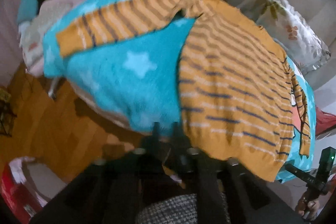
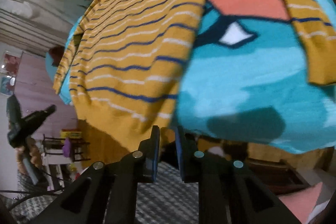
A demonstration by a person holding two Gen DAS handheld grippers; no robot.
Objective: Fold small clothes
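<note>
A mustard-yellow sweater [image 1: 231, 81] with navy and white stripes lies flat on a teal star-print blanket [image 1: 117, 77]. One sleeve [image 1: 117, 22] stretches out to the left; the other sleeve [image 2: 302, 20] runs down the right side in the right wrist view. My left gripper [image 1: 167, 131] hovers at the blanket's near edge, just left of the sweater's hem, jaws slightly apart with no cloth between them. My right gripper [image 2: 168, 135] sits just below the sweater [image 2: 136, 45] at its hem corner, blue pads [image 2: 155, 140] a narrow gap apart and holding nothing.
Floral pillows [image 1: 294, 35] lie beyond the blanket. Pale folded cloth [image 1: 48, 20] sits at its far left. Wooden floor [image 1: 52, 123] lies below the bed edge, with a red object [image 1: 12, 186] at lower left. A small table [image 2: 65, 146] stands on the floor.
</note>
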